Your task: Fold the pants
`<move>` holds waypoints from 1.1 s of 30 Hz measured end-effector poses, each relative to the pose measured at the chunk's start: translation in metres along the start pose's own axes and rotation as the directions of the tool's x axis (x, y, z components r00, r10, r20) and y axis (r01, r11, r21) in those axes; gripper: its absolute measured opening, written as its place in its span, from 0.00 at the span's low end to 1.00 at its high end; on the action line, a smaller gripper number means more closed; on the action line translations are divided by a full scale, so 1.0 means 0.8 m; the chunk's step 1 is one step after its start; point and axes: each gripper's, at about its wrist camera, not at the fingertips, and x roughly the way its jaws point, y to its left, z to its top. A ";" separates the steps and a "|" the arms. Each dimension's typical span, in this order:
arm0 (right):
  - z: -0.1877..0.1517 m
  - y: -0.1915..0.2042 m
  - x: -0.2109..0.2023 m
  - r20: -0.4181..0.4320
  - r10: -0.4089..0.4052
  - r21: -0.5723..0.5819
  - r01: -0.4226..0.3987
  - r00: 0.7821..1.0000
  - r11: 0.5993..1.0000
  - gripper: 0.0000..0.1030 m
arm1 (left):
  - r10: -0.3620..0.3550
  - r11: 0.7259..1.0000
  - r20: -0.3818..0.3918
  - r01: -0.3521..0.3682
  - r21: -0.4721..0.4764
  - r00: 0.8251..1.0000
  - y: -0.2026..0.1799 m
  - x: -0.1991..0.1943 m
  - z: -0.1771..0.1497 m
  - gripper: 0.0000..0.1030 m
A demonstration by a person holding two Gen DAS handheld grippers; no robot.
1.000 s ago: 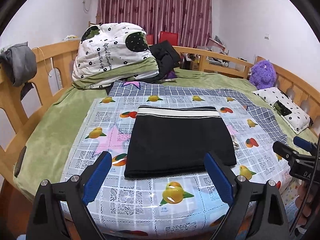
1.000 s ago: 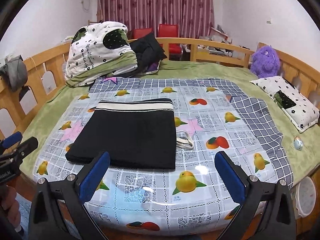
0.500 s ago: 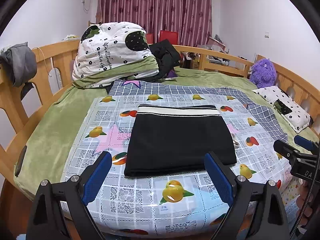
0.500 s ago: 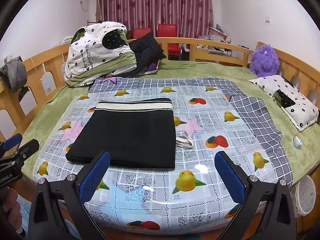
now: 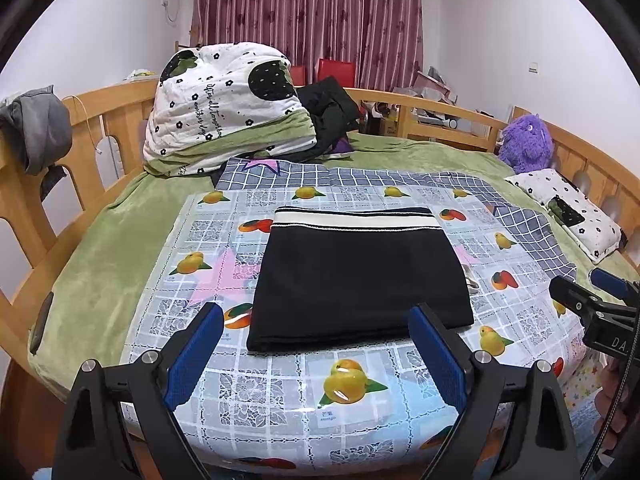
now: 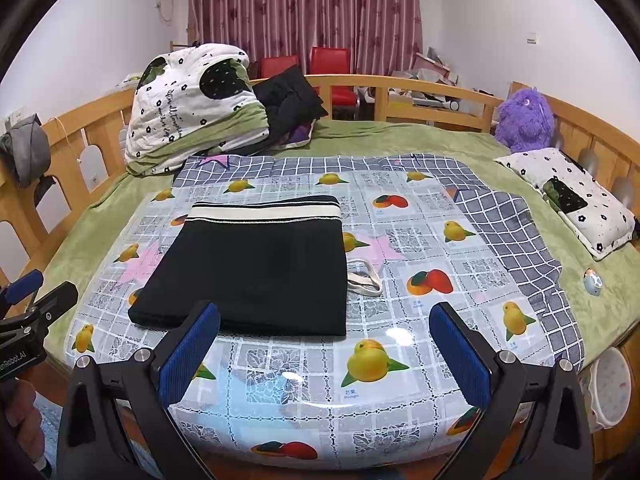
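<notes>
The black pants [image 5: 356, 276] [image 6: 256, 268] lie folded into a flat rectangle on the fruit-print plastic sheet [image 5: 344, 384] [image 6: 360, 364], with the white striped waistband at the far edge. A white drawstring [image 6: 366, 278] pokes out on their right side. My left gripper [image 5: 316, 344] hangs open in front of the near edge of the pants, nothing between its blue pads. My right gripper [image 6: 324, 348] is open too, off the near right corner of the pants, holding nothing. Each gripper shows at the edge of the other's view.
A rolled quilt [image 5: 224, 108] and dark clothes [image 5: 328, 112] sit at the back of the green bed. A purple plush toy [image 6: 524, 120] and a pillow [image 6: 572, 196] lie at right. A wooden rail [image 6: 400, 88] rings the bed. A white bin [image 6: 610, 388] stands on the floor at right.
Both grippers have drawn slightly back and up from the bed; the pants lie unmoved and both grippers stay open.
</notes>
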 end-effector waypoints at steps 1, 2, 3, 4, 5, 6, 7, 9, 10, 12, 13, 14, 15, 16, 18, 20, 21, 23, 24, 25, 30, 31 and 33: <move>0.000 0.000 0.000 0.001 -0.002 0.002 0.002 1.000 1.000 0.99 | 0.000 1.000 0.000 0.000 0.000 1.000 0.000 0.000 0.000 0.91; 0.000 0.000 0.000 0.002 -0.003 0.003 0.003 1.000 1.000 0.99 | 0.001 1.000 -0.001 -0.001 0.000 1.000 0.000 0.000 0.000 0.91; 0.000 -0.001 0.000 0.002 -0.003 0.005 0.003 1.000 1.000 0.99 | 0.000 1.000 -0.001 0.000 0.001 1.000 0.000 0.000 0.000 0.91; 0.000 -0.001 0.000 0.002 -0.004 0.006 0.004 1.000 1.000 0.99 | 0.000 1.000 -0.001 0.000 0.000 1.000 0.000 0.000 0.000 0.91; 0.000 -0.001 0.000 0.001 -0.005 0.007 0.005 1.000 1.000 0.99 | 0.002 1.000 -0.001 -0.002 0.000 1.000 0.000 0.000 0.000 0.91; 0.000 -0.001 0.000 0.001 -0.006 0.008 0.006 1.000 1.000 0.99 | 0.001 1.000 -0.001 -0.001 0.000 1.000 0.000 0.000 0.000 0.91; 0.000 -0.001 0.000 0.001 -0.005 0.007 0.005 1.000 1.000 0.99 | -0.001 1.000 -0.001 0.001 0.000 1.000 0.000 -0.001 0.000 0.91; 0.000 -0.002 0.000 0.003 -0.005 0.006 0.005 1.000 1.000 0.99 | 0.002 1.000 0.000 -0.002 0.001 1.000 0.000 0.000 0.000 0.91; 0.000 -0.001 0.000 0.002 -0.005 0.007 0.005 1.000 1.000 0.99 | 0.001 1.000 -0.001 -0.001 0.001 1.000 0.001 0.000 0.000 0.91; 0.000 -0.002 0.001 0.002 -0.006 0.005 0.006 1.000 1.000 0.99 | 0.000 1.000 0.000 0.000 0.002 1.000 0.001 0.000 0.000 0.91; 0.000 -0.001 0.000 0.001 -0.007 0.007 0.007 1.000 1.000 0.99 | 0.001 1.000 0.000 -0.001 0.001 1.000 0.001 0.000 0.001 0.91; 0.001 -0.001 0.000 0.001 -0.007 0.006 0.007 1.000 1.000 0.99 | 0.001 1.000 -0.001 -0.001 0.002 1.000 0.001 0.000 0.001 0.91; 0.001 -0.002 0.000 0.002 -0.007 0.006 0.007 1.000 1.000 0.99 | 0.000 1.000 -0.001 0.000 0.002 1.000 0.001 0.000 0.000 0.91; 0.001 -0.002 0.000 0.002 -0.007 0.006 0.007 1.000 1.000 0.99 | 0.001 1.000 -0.002 -0.001 0.001 1.000 0.001 0.000 0.001 0.91; 0.001 -0.002 0.001 0.001 -0.009 0.006 0.009 1.000 1.000 0.99 | 0.001 1.000 -0.002 -0.001 0.002 1.000 0.000 0.000 0.001 0.91; 0.000 -0.002 0.001 0.002 -0.009 0.006 0.009 1.000 1.000 0.99 | 0.002 1.000 -0.002 -0.002 0.001 1.000 0.000 0.000 0.001 0.91; 0.001 -0.003 0.001 0.002 -0.009 0.007 0.009 1.000 1.000 0.99 | 0.001 1.000 -0.002 -0.001 0.001 1.000 0.000 0.000 0.001 0.91; 0.000 -0.003 0.001 0.001 -0.009 0.006 0.009 1.000 1.000 0.99 | 0.003 1.000 -0.001 -0.003 0.000 1.000 0.000 -0.001 0.001 0.91; 0.000 -0.003 0.001 0.001 -0.008 0.006 0.008 1.000 1.000 0.99 | 0.001 1.000 -0.002 -0.001 0.000 1.000 0.000 0.000 0.001 0.91; 0.000 -0.003 0.001 0.002 -0.008 0.006 0.008 1.000 1.000 0.99 | 0.000 1.000 -0.002 0.000 0.000 1.000 0.001 -0.001 0.001 0.91; 0.000 -0.005 0.001 0.002 -0.009 0.006 0.009 1.000 1.000 0.99 | 0.001 1.000 -0.002 -0.001 0.002 1.000 0.001 0.000 0.001 0.91; 0.000 -0.004 0.000 0.003 -0.009 0.005 0.009 1.000 1.000 0.99 | 0.002 1.000 -0.002 -0.002 0.002 1.000 0.000 0.000 0.001 0.91; 0.000 -0.005 0.000 0.003 -0.011 0.005 0.011 1.000 1.000 0.99 | 0.001 1.000 -0.003 -0.001 0.002 1.000 0.000 0.000 0.001 0.91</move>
